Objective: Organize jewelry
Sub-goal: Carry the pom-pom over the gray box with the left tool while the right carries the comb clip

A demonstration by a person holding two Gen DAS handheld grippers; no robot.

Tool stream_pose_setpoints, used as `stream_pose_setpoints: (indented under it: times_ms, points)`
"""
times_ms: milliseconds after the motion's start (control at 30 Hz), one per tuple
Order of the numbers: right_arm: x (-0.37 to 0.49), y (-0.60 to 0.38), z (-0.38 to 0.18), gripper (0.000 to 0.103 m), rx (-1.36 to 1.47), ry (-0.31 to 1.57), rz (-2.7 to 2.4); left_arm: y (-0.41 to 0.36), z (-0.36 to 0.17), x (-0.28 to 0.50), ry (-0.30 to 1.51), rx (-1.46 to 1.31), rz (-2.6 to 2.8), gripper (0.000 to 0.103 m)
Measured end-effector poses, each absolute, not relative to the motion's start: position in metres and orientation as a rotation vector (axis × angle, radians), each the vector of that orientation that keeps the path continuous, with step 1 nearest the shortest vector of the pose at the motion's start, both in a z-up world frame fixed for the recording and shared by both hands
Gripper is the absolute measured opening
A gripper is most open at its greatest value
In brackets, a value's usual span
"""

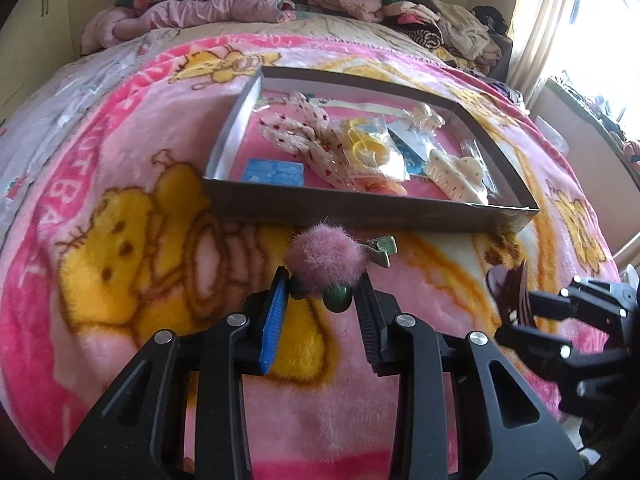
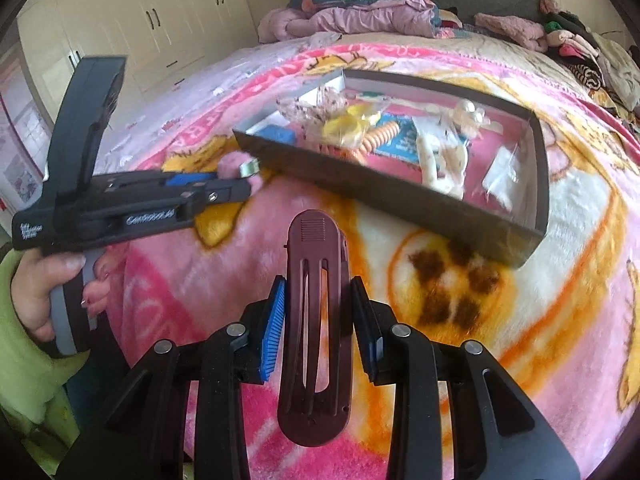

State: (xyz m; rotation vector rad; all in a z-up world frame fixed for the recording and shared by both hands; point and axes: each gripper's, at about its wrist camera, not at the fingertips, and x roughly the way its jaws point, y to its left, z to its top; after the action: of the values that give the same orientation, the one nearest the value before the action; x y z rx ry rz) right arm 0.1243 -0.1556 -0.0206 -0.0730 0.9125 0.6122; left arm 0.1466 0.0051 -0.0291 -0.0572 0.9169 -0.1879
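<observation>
Already well underway: several hair accessories lie in the box (image 1: 352, 210) just ahead of both jaws, on a bed w/ a pink blanket (image 1: 132, 184). Left gripper (image 1: 322, 280) has its jaws clenched on a fluffy pink clip (image 1: 324, 260); right gripper (image 2: 318, 304) grips a maroon clip (image 2: 316, 320). Both clips are held short of the box, so dropping them in is likely what's left.

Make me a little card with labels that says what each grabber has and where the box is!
left gripper: jaws shut on pink fluffy hair clip
right gripper: jaws shut on dark red hair clip
box: open, on the pink blanket, just beyond both grippers
in box: white claw clip, spotted bow, small packets
</observation>
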Motion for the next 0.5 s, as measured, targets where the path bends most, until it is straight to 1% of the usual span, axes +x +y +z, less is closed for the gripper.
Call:
stream_pose_setpoints:
  times_ms: [500]
  points:
    - [0.158,-0.172,0.012,0.031,-0.023,0.828,0.561,0.013,0.002,0.162,0.870,-0.063,-0.170,0.025]
